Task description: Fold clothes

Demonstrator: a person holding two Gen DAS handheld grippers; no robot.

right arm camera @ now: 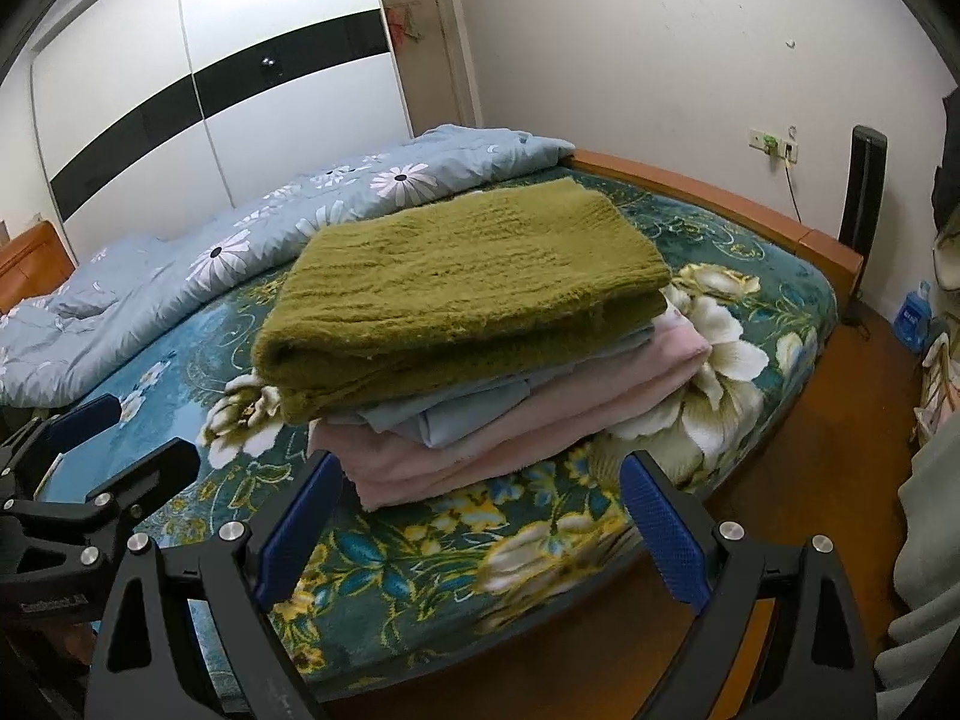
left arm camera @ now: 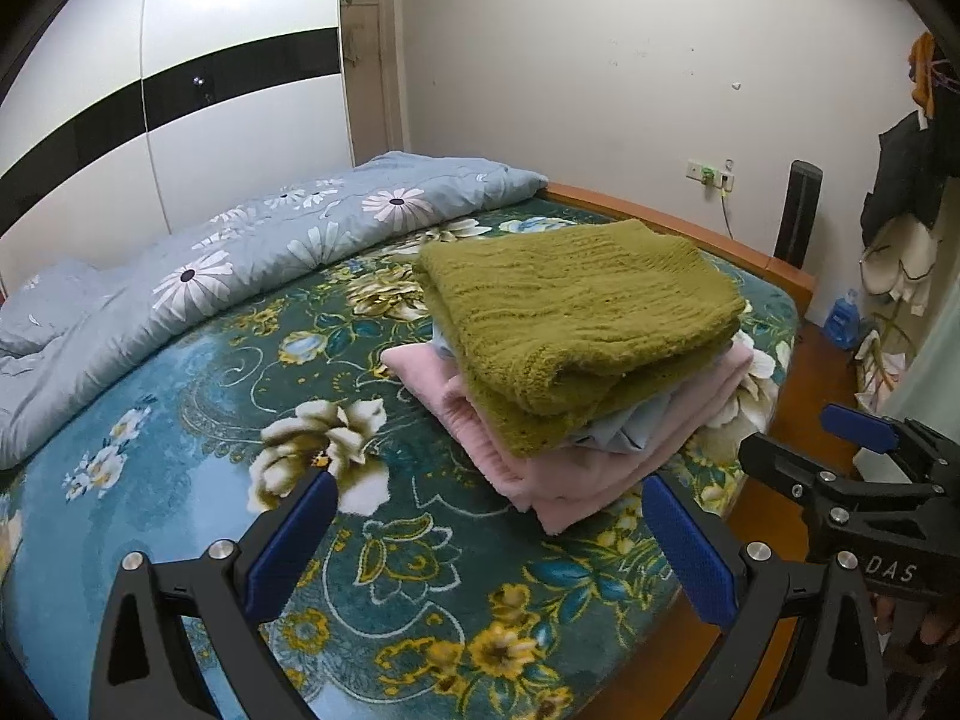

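Stack of 3 folded garments, green sweater (left arm camera: 576, 306) topmost, frame centre on bed (left arm camera: 180, 396). Left gripper (left arm camera: 486, 540) and right gripper (right arm camera: 480, 516) jaws wide, empty.

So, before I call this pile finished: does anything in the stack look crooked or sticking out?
Mostly neat. The light blue garment in the middle is bunched, its crumpled edge poking out between the olive sweater and the pink garment. The pink one also juts past the sweater at the front.

White walls (left arm camera: 600, 60), glossy white wardrobe (left arm camera: 180, 90) with black band, orange wooden bed frame (left arm camera: 690, 225) under teal floral bedspread (left arm camera: 210, 396), grey-blue daisy quilt (left arm camera: 270, 240) bunched along far side, brown wooden floor (right arm camera: 810, 450), wall socket (left arm camera: 711, 174)
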